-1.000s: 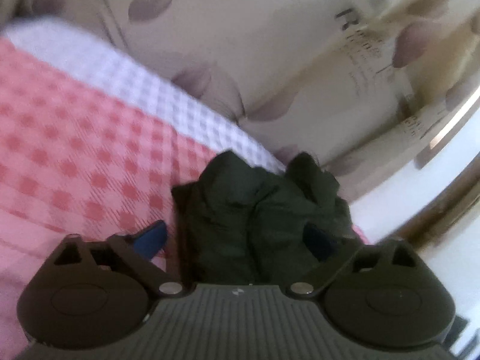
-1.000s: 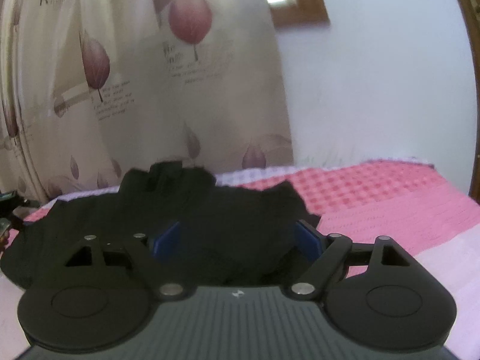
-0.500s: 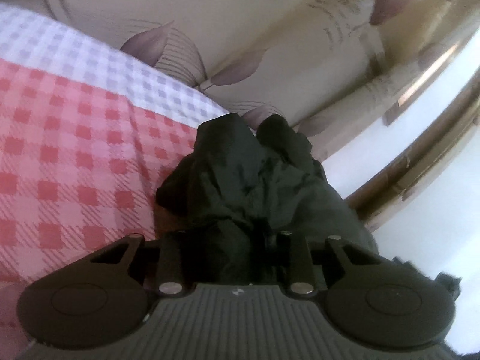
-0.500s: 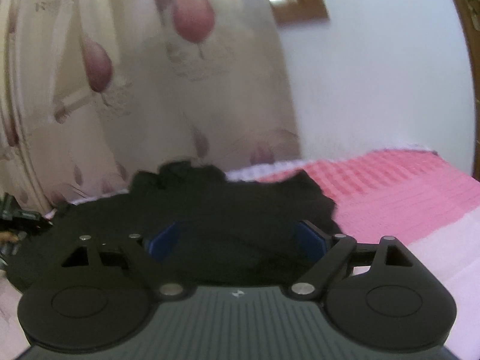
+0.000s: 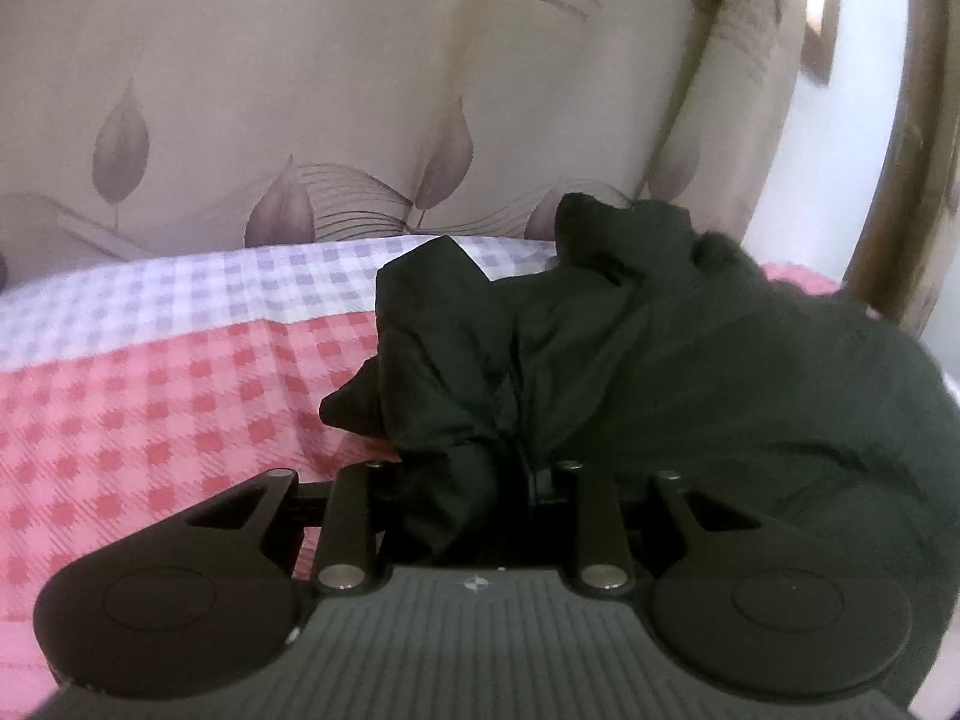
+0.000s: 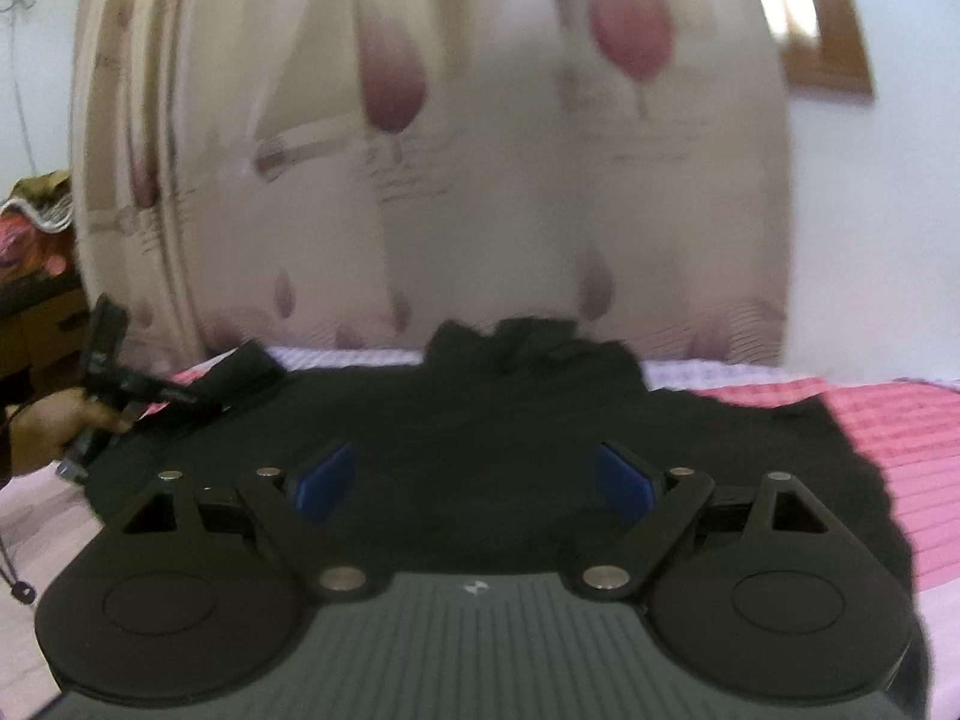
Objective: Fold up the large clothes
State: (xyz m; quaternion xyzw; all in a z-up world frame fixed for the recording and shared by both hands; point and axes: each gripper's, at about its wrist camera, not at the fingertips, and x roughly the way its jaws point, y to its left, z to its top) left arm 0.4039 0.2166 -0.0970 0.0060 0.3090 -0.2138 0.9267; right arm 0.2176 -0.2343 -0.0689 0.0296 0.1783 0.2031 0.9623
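Observation:
A large black garment (image 5: 660,348) lies rumpled on a pink and white checked bedspread (image 5: 150,408). My left gripper (image 5: 474,480) is shut on a bunched fold of the garment's edge, and the cloth hides the fingertips. In the right wrist view the same garment (image 6: 480,414) spreads flat across the bed. My right gripper (image 6: 474,480) hovers just above the garment with its blue pads (image 6: 318,480) wide apart and empty. The left gripper (image 6: 108,384) and the hand that holds it show at the left of that view, gripping the garment's left end.
A beige curtain with leaf prints (image 5: 360,90) hangs right behind the bed. A white wall and a wooden frame (image 6: 834,48) are at the right. Dark furniture with a patterned cloth (image 6: 30,252) stands at the far left.
My left gripper has shut on the garment's edge and lifted it a little. My right gripper has swung left over the garment and stays open.

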